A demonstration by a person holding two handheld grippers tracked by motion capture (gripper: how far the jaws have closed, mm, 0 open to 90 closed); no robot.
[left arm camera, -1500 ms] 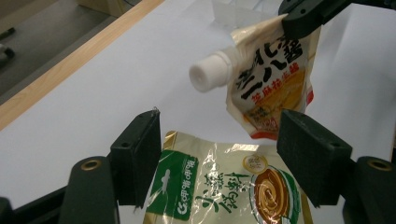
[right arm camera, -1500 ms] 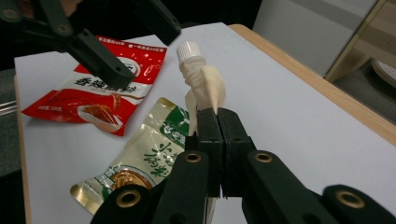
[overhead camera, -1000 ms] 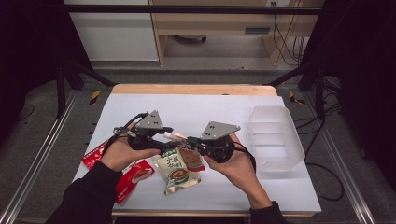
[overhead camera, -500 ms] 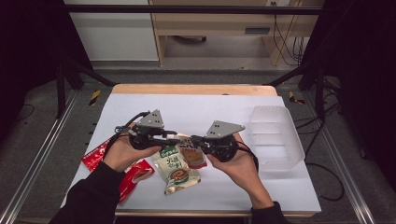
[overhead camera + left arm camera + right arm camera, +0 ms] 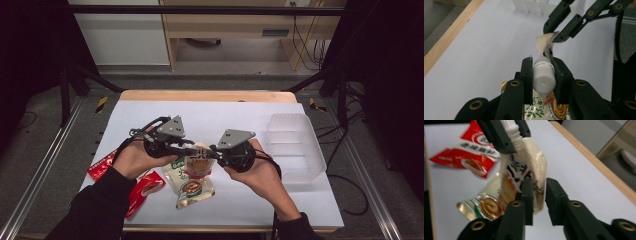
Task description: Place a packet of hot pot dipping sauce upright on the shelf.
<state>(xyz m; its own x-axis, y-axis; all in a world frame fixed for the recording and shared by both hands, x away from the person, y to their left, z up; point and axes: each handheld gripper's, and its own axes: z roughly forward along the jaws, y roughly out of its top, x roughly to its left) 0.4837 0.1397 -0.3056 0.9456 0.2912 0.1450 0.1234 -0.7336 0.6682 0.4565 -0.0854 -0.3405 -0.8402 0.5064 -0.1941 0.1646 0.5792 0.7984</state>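
A cream spouted pouch (image 5: 200, 162) hangs between the two grippers above the table. My left gripper (image 5: 544, 72) is shut on its white ribbed screw cap (image 5: 544, 76); its jaws have just been closing on that cap. My right gripper (image 5: 537, 185) faces it from the right. Its jaws have just been opening and now stand apart, with the pouch's lower edge (image 5: 534, 195) loose in the gap. In the high view the left gripper (image 5: 192, 151) and right gripper (image 5: 212, 152) nearly meet tip to tip.
A green and gold pouch (image 5: 192, 186) lies flat under the held one. Two red packets (image 5: 145, 187) (image 5: 102, 165) lie at the left front. A clear plastic bin (image 5: 295, 147) stands at the right. The table's wooden edge (image 5: 200, 95) runs along the back.
The left jaws have shut on the cap and lifted the cream pouch slightly. The right jaws, pinched on the pouch before, now stand apart.
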